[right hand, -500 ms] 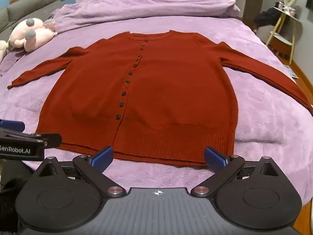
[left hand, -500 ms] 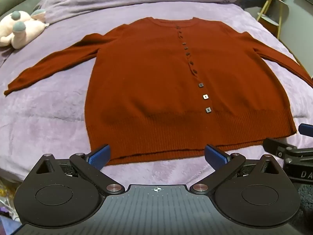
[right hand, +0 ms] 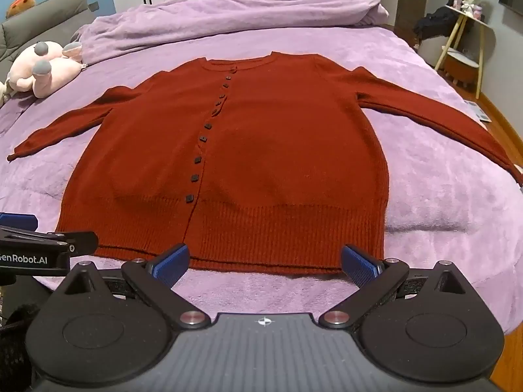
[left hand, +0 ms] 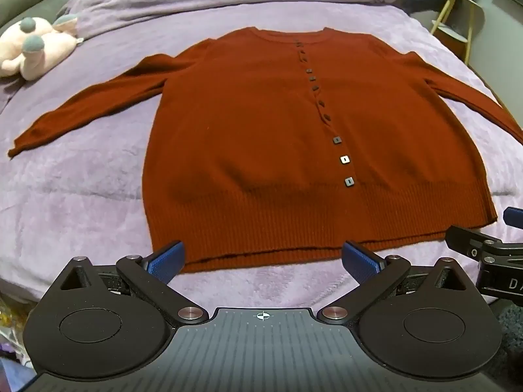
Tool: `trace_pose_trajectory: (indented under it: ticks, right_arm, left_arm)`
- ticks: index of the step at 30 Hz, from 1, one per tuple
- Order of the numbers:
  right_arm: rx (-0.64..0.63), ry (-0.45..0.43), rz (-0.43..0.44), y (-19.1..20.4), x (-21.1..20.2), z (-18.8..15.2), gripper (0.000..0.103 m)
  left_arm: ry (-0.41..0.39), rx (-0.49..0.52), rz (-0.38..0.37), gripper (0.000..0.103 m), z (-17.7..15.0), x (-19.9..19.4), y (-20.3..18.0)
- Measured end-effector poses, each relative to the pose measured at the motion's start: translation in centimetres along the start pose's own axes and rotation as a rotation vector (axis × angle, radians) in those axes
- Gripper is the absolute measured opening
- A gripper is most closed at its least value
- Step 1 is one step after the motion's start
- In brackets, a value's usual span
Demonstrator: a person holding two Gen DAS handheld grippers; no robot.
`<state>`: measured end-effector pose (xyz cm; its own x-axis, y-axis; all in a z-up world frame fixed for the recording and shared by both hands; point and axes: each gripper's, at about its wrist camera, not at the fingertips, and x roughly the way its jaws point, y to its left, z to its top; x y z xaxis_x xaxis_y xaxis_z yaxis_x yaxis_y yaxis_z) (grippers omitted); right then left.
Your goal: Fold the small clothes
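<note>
A rust-red buttoned cardigan (left hand: 261,137) lies flat and face up on the purple bed, sleeves spread to both sides; it also shows in the right wrist view (right hand: 248,150). My left gripper (left hand: 263,259) is open and empty, hovering just before the left half of the hem. My right gripper (right hand: 264,261) is open and empty, just before the right half of the hem. Each gripper shows at the edge of the other's view: the right one (left hand: 490,251) and the left one (right hand: 39,248).
The purple bedspread (left hand: 81,189) covers the bed. A bunched purple duvet (right hand: 235,16) lies at the head. A pink plush toy (left hand: 32,49) sits at the far left. A side table (right hand: 467,32) stands to the right of the bed, over wooden floor.
Both grippers have barely moved; the view is nearly the same. The cardigan has not moved.
</note>
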<state>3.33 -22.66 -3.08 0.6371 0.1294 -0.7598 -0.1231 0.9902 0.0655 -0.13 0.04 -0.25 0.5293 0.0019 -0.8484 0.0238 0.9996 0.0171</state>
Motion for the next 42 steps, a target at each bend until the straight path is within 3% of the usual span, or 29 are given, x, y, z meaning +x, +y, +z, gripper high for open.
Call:
trace_pose_trajectory:
  ticks: [42]
  right_arm:
    - [-0.002,-0.009,-0.016,0.04,-0.44,-0.13,0.099]
  left_arm:
    - [0.002,0.003,0.006,0.103,-0.01,-0.1,-0.1]
